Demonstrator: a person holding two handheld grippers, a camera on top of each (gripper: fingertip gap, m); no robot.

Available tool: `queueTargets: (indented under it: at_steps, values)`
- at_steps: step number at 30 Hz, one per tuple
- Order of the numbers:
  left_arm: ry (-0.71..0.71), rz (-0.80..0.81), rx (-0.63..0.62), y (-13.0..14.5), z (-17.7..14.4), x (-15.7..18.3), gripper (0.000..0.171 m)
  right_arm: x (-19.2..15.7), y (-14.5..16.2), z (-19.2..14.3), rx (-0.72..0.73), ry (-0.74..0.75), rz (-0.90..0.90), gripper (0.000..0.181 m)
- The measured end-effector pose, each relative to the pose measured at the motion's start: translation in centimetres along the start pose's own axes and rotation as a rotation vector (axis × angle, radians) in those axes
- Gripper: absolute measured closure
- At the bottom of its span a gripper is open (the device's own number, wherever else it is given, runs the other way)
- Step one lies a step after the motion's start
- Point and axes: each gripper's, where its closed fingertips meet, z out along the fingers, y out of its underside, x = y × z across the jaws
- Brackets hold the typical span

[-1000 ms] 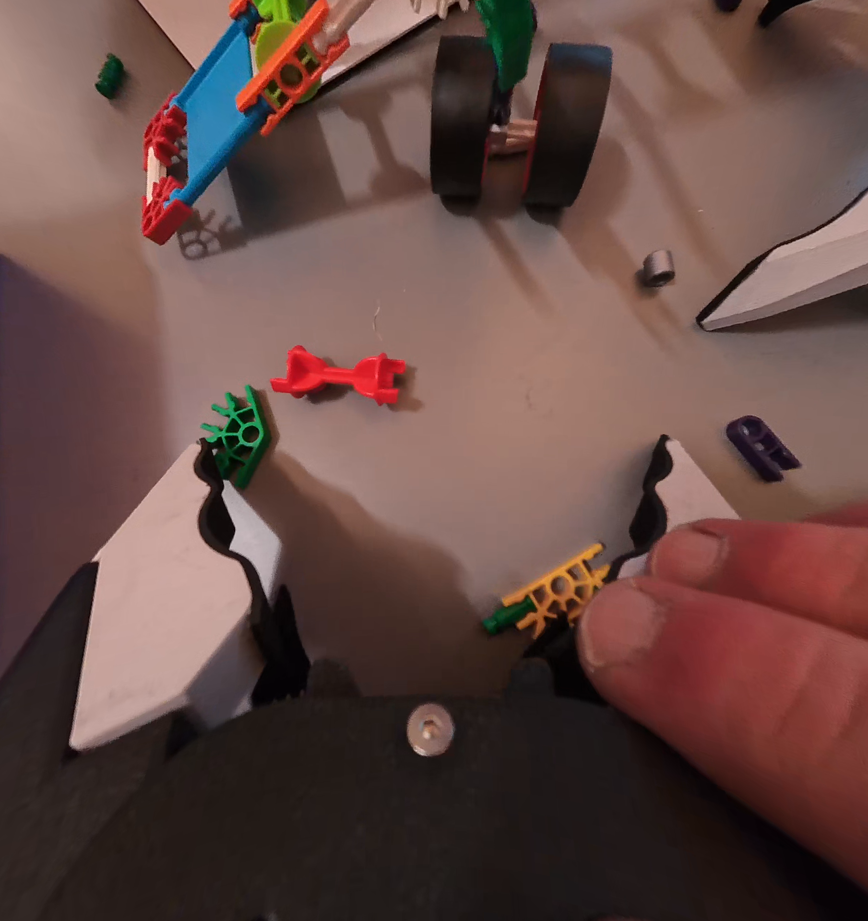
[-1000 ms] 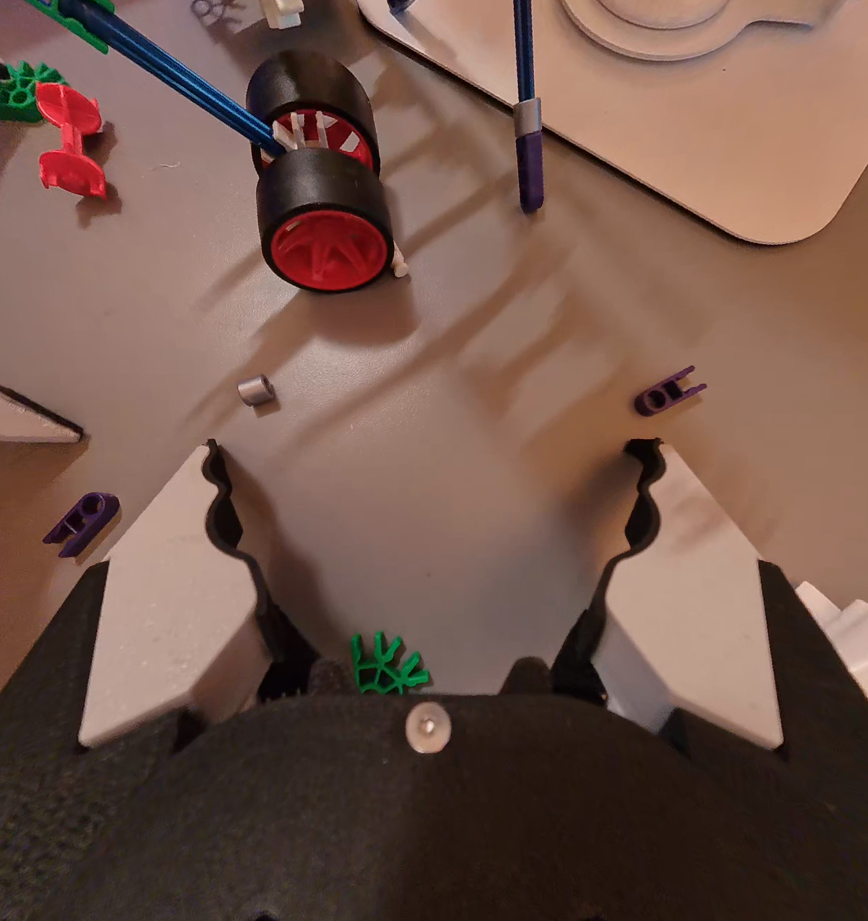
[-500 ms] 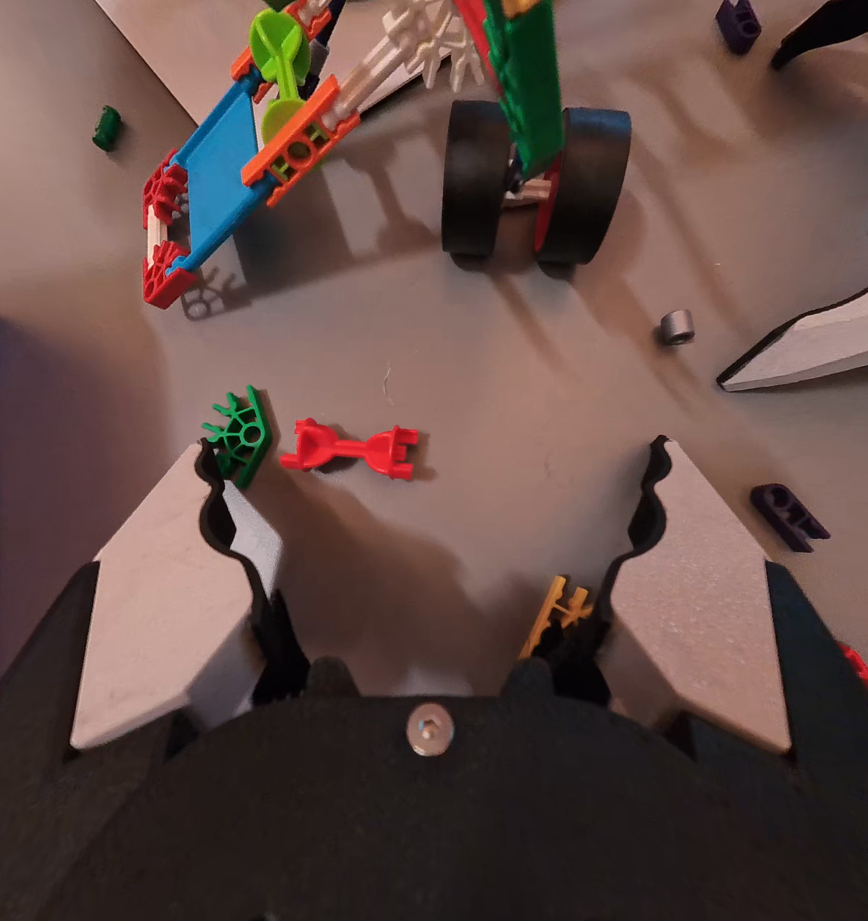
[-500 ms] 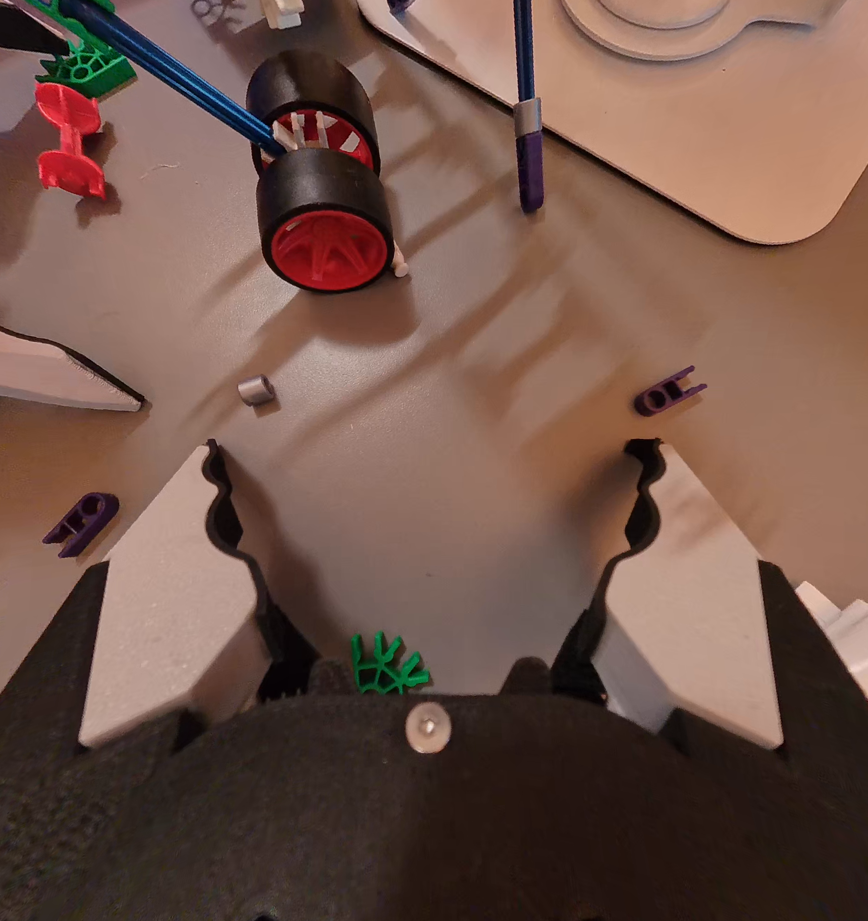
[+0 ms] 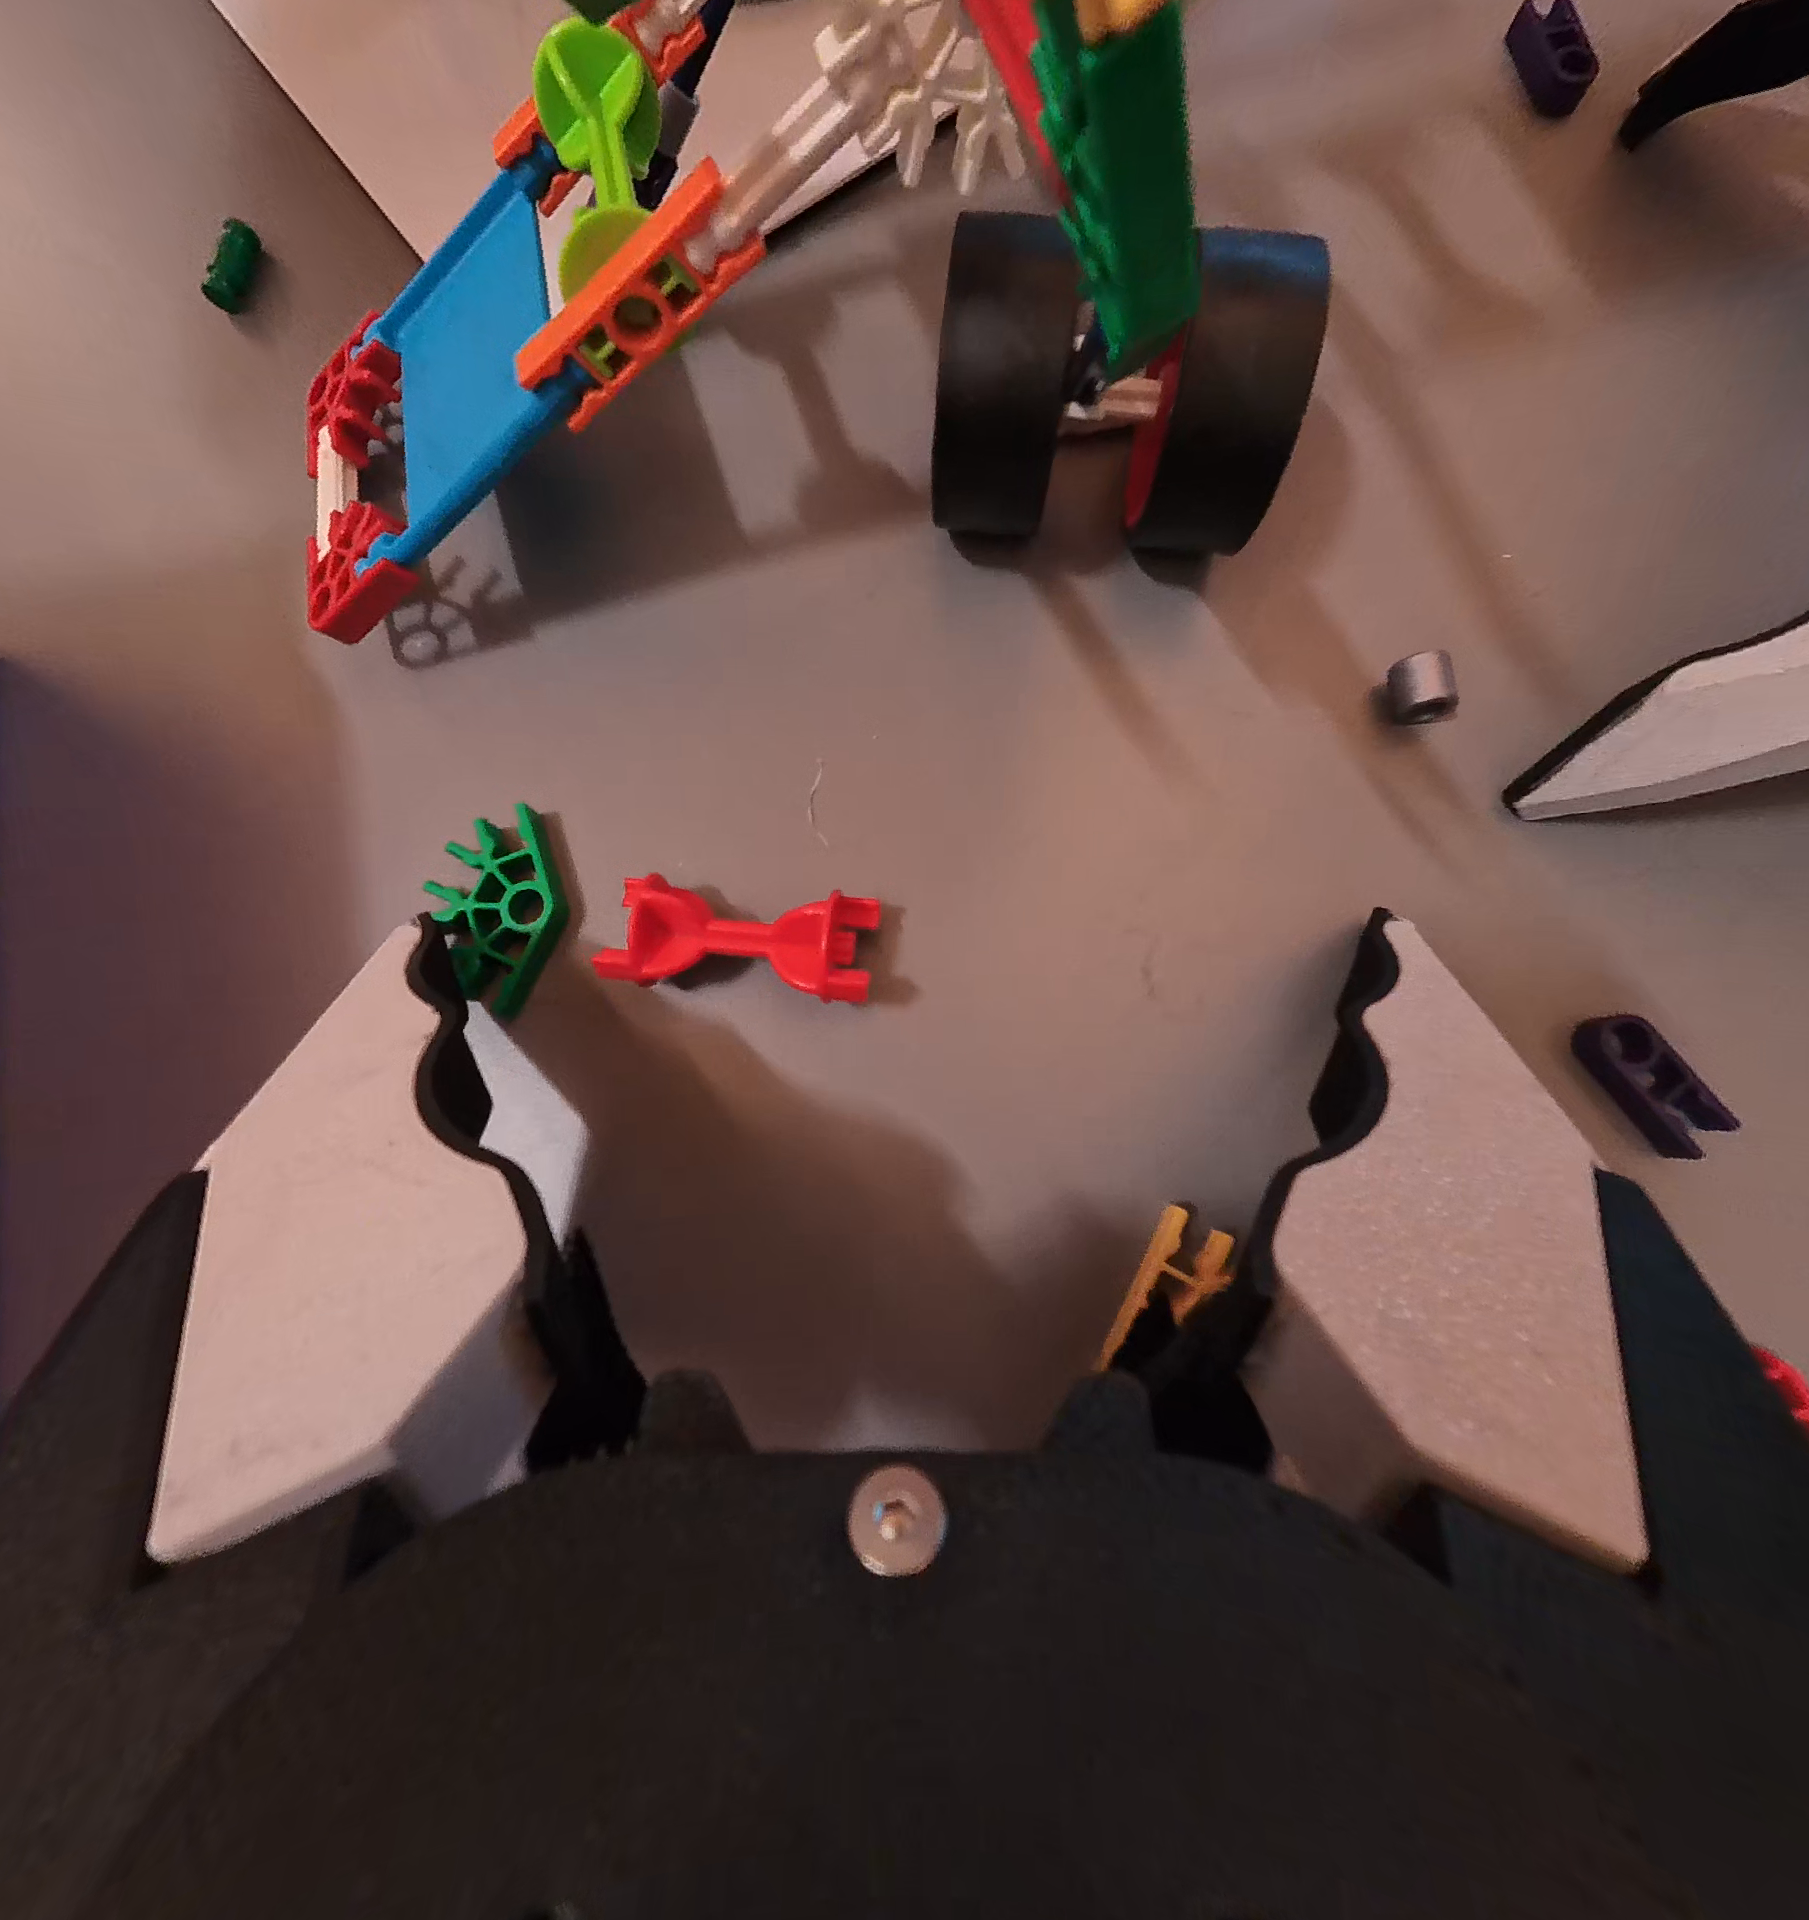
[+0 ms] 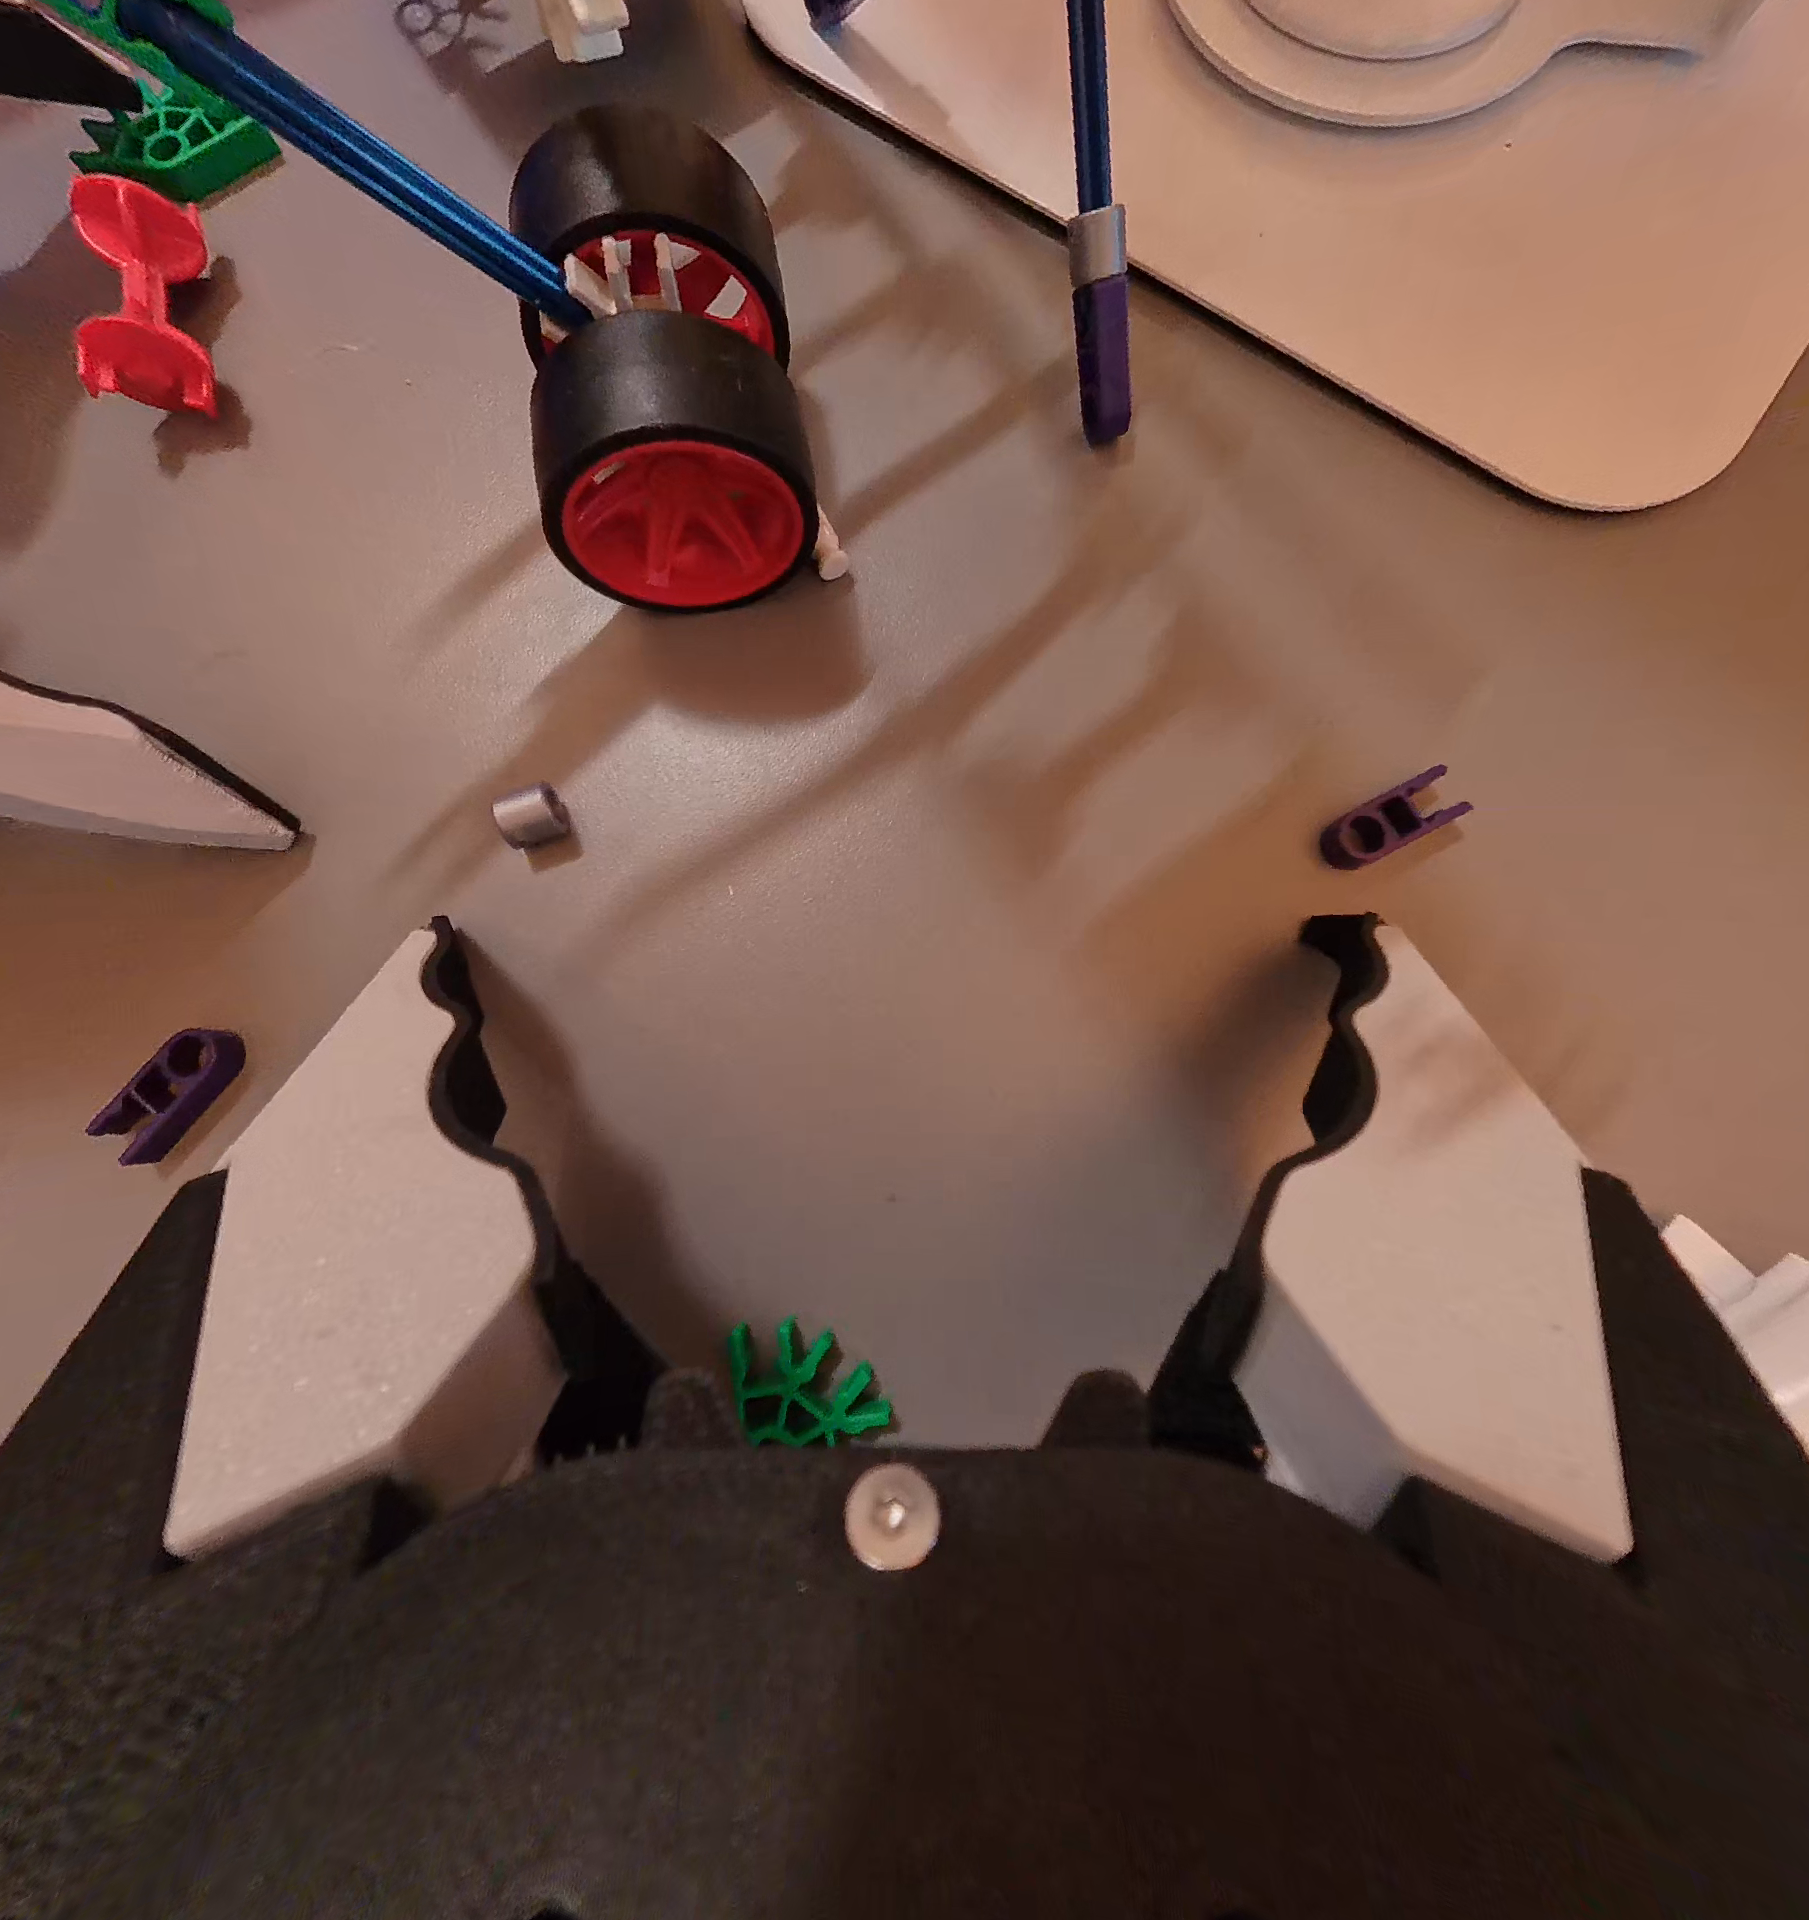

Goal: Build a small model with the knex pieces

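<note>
while both grippers hang over the grey table (image 5: pixel 983 727), left gripper (image 5: pixel 900 935) is spread wide, gripping nothing: green connector (image 5: pixel 500 909) touches its left fingertip, red spool piece (image 5: pixel 739 940) lies between the tips, yellow connector (image 5: pixel 1170 1273) leans on the right finger's base. right gripper (image 6: pixel 905 925) equally spread and empty; green clip (image 6: pixel 801 1387) near its base, grey sleeve (image 6: pixel 531 816) and wheel pair (image 6: pixel 671 447) ahead.

From my left gripper (image 5: pixel 900 935), spool piece (image 5: pixel 739 940) sits at 12, fan connector (image 5: pixel 500 909) just at its 9, wheel pair (image 5: pixel 1128 390) farther out at 12.
</note>
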Motion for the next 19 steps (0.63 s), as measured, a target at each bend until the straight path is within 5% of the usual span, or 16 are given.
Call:
queueTargets:
  at_steps: [19]
  values:
    - [0.005,0.006,0.0,-0.19,0.2,0.14,0.013,0.24,0.15,-0.07,0.012,-0.003,-0.005,0.025]
